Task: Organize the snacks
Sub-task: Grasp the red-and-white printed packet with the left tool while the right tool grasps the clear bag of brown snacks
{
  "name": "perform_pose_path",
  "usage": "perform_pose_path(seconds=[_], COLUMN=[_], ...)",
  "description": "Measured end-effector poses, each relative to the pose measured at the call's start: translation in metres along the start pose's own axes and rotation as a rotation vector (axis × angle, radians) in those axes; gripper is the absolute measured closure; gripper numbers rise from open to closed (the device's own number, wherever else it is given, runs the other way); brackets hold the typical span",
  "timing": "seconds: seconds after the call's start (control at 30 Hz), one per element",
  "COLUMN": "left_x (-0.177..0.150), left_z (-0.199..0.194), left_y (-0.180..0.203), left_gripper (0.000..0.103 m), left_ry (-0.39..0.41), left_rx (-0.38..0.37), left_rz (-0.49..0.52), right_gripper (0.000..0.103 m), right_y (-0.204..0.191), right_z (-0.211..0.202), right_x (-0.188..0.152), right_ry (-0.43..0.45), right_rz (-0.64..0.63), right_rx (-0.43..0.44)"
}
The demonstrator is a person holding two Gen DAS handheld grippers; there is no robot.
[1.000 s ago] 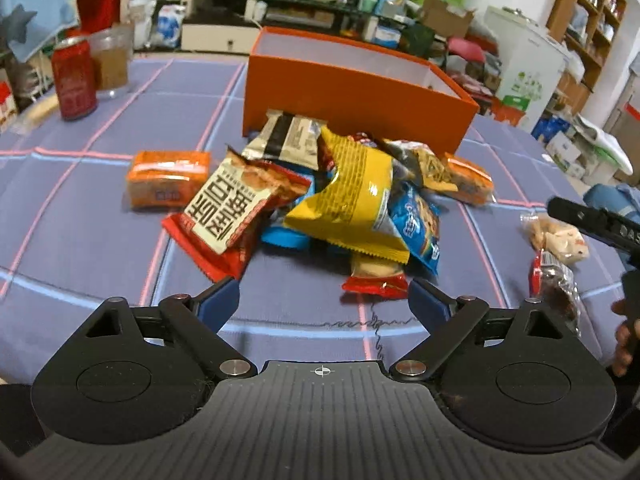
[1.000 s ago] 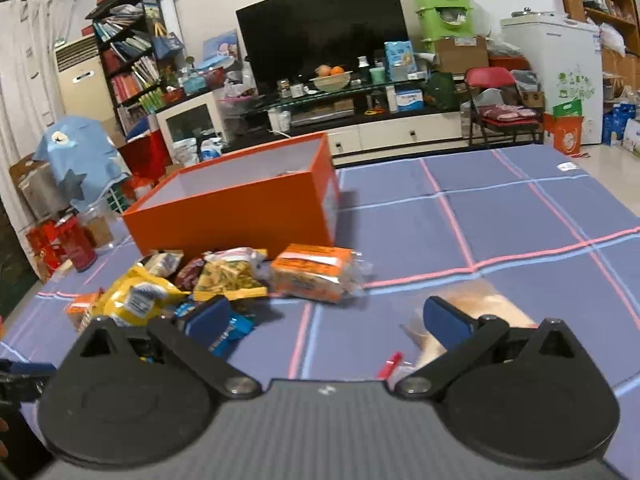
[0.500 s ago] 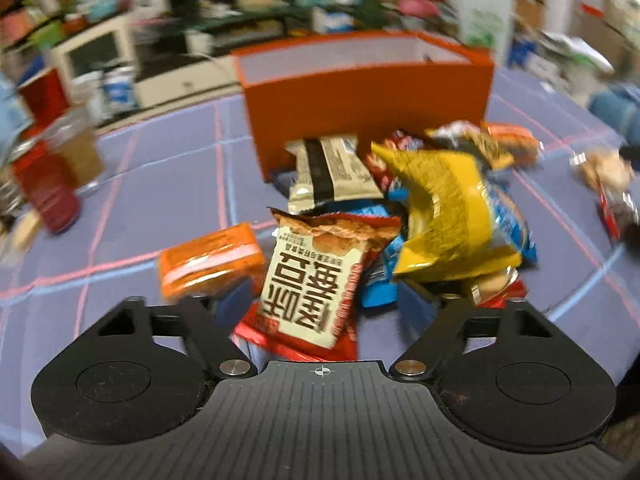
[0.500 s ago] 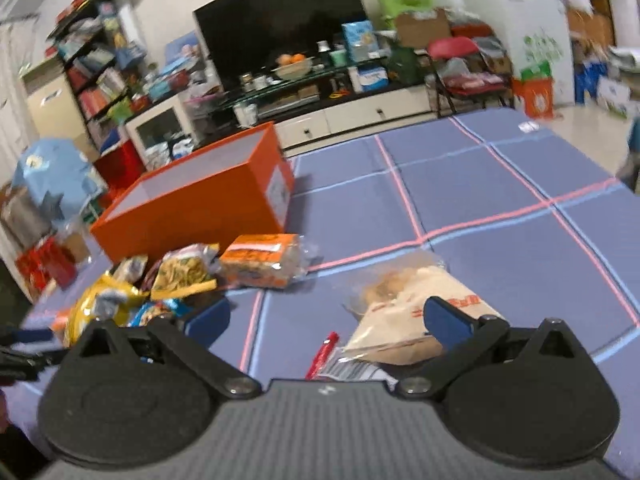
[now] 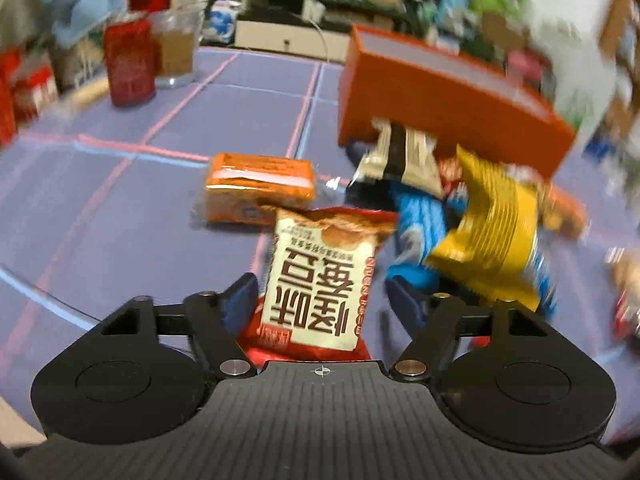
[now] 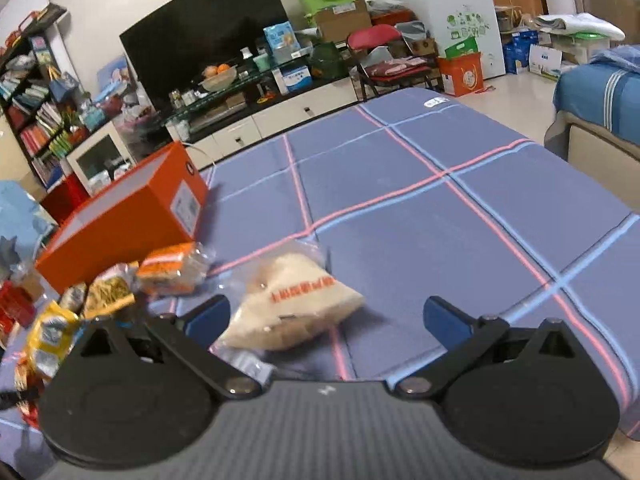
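Observation:
An open orange box (image 5: 440,108) stands on the blue checked tablecloth, with a heap of snack packets in front of it. My left gripper (image 5: 322,300) is open, its fingers on either side of a red and cream snack bag (image 5: 320,280); I cannot tell if they touch it. Beside it lie an orange cracker pack (image 5: 258,186) and a yellow bag (image 5: 496,240). My right gripper (image 6: 326,318) is open around a clear bag of pale pastry (image 6: 292,304) on the cloth. The orange box (image 6: 120,220) is at the left there.
A red can (image 5: 128,64) and a glass cup (image 5: 176,50) stand at the table's far left. An orange cracker pack (image 6: 172,266) and more packets lie left of my right gripper. The table edge (image 6: 592,184) runs along the right.
My left gripper has moved forward and left until the red and cream bag sits between its fingers. My right gripper has swung right and closed in on the pastry bag.

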State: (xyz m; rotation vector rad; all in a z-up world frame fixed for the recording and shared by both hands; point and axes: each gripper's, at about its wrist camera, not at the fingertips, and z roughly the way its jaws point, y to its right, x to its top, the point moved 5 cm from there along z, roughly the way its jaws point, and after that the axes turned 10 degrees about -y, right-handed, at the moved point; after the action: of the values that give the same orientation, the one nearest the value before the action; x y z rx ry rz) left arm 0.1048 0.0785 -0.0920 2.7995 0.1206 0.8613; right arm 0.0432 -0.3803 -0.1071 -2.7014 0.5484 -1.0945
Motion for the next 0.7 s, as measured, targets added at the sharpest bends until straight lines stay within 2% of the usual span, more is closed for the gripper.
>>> perform_pose_path(seconds=[0.07,0.17,0.27,0.37,0.43,0.6,0.67,0.7], left_x=[-0.001,0.0,0.0,0.0,0.001,-0.002,-0.003,-0.004], left_z=[0.001,-0.003,-0.005,-0.007,-0.008,-0.011,-0.012,-0.012], left_y=[-0.002,-0.006,-0.015,-0.02,-0.021,-0.015,-0.009,-0.008], left_gripper=[0.061,0.054,0.053,0.051,0.049,0.046,0.045,0.041], left_ry=[0.005,0.029,0.032,0.039,0.045,0.056,0.055,0.05], left_rx=[-0.02,-0.025,-0.036,-0.065,-0.076,-0.069,-0.057,-0.048], left_rz=[0.006,0.003,-0.024,-0.06,-0.067,-0.013,0.025,0.038], right_gripper=[0.001,0.001,0.001,0.001,0.001,0.001,0.001,0.001], right_y=[-0.007,-0.03,-0.05,-0.061,-0.074,-0.114,-0.126,-0.127], right_z=[-0.001,0.002,0.015,0.027,0.026,0.025,0.026,0.026], right_x=[-0.007,-0.015,-0.022,-0.031,-0.038,-0.064,-0.07,-0.07], right_ry=[-0.008,-0.025,-0.06,-0.13,-0.146,-0.2,-0.195,-0.184], right_rz=[-0.033,-0.113,-0.21,-0.233,-0.252,-0.282,-0.331,-0.343], right_rx=[-0.016,0.008,-0.025,0.008,0.021,0.096,0.089,0.072])
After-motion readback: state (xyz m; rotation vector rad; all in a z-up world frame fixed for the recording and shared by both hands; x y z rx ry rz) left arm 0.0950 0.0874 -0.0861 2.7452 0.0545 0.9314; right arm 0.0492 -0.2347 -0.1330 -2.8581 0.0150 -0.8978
